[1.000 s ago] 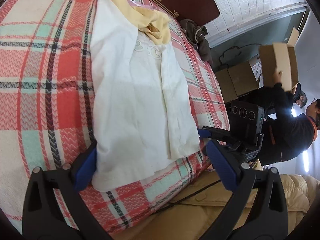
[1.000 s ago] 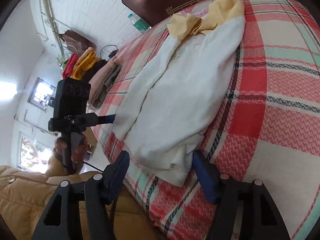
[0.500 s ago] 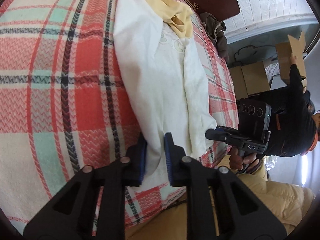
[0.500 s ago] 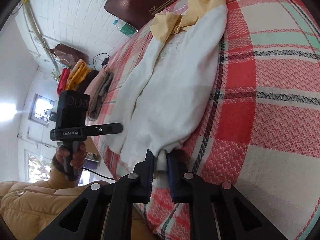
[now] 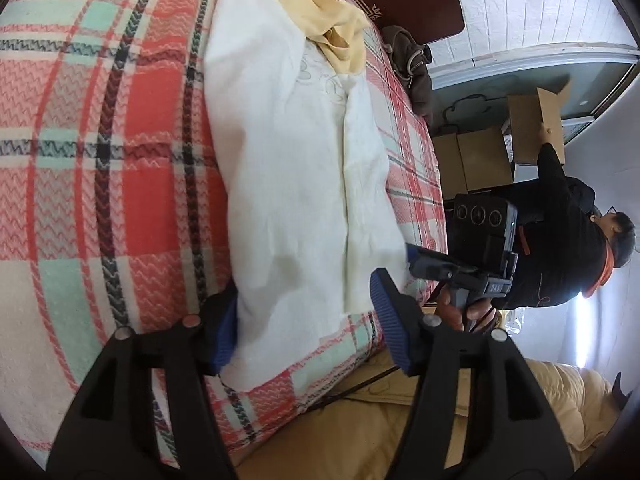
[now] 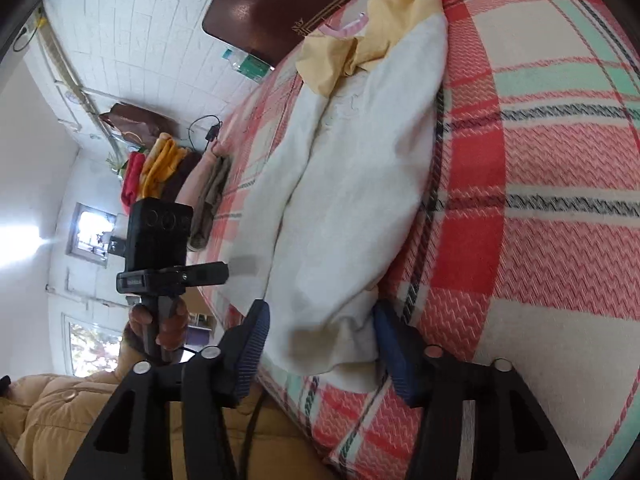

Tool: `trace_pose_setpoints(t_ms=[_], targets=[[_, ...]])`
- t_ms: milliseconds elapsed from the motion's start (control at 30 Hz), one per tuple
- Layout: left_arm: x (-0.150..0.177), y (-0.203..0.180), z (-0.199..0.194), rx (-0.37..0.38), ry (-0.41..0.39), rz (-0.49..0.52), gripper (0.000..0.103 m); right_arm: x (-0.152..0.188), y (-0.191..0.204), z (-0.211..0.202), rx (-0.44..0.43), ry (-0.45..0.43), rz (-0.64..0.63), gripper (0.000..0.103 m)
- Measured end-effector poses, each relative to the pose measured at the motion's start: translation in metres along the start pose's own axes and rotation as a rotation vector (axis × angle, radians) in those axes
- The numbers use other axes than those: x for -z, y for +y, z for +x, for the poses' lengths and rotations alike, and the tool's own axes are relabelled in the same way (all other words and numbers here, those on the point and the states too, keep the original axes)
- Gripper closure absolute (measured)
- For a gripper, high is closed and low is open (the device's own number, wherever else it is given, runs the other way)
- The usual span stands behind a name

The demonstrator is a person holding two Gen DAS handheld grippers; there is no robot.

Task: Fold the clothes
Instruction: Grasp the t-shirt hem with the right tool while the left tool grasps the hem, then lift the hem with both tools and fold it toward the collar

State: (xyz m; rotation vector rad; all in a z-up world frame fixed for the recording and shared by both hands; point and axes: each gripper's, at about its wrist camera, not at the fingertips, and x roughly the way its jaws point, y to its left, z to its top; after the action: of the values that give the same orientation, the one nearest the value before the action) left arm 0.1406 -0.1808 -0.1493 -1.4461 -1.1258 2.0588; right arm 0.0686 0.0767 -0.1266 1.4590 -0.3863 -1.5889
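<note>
Since the pinch half a second earlier, both jaws were opening around the white garment (image 5: 296,184), its hem (image 6: 328,344) released for regripping.

Soft cream cloth garment (image 5: 296,168), woven plaid blanket (image 5: 120,120), glossy wooden headboard (image 6: 280,4)

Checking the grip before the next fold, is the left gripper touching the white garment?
Cannot tell. In the left wrist view the white garment hem lies between the opening left gripper fingers, beside one pad, with no clear gap or contact.
</note>
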Motion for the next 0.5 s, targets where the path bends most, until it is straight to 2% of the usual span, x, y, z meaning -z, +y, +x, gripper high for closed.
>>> trace_pose_setpoints(t_ms=[100, 133, 167, 200, 233, 267, 367, 500], targets=[[-0.001, -0.001, 0.001, -0.001, 0.001, 0.002, 0.042, 0.005, 0.005, 0.002, 0.020, -0.003, -0.038, 0.046], [-0.002, -0.001, 0.002, -0.003, 0.001, 0.001, 0.047, 0.006, 0.007, 0.003, 0.029, -0.006, -0.054, 0.047], [-0.003, -0.001, 0.004, -0.012, 0.006, -0.001, 0.058, 0.006, 0.009, 0.005, 0.028, -0.005, -0.066, 0.049], [-0.004, -0.001, 0.006, -0.022, 0.012, -0.006, 0.066, 0.006, 0.011, 0.008, 0.027, 0.003, -0.076, 0.063], [-0.004, 0.001, 0.006, -0.020, 0.014, -0.016, 0.068, 0.005, 0.011, 0.012, 0.026, 0.018, -0.079, 0.083], [-0.004, 0.003, 0.006, -0.013, 0.016, -0.027, 0.071, 0.005, 0.010, 0.015, 0.021, 0.029, -0.076, 0.087], [-0.006, 0.006, 0.001, 0.040, 0.007, -0.064, 0.076, -0.001, 0.007, 0.011, -0.053, 0.010, -0.040, 0.090], [-0.018, -0.002, -0.009, 0.132, -0.018, -0.078, 0.077, -0.016, 0.009, -0.008, -0.155, -0.056, -0.019, 0.090]])
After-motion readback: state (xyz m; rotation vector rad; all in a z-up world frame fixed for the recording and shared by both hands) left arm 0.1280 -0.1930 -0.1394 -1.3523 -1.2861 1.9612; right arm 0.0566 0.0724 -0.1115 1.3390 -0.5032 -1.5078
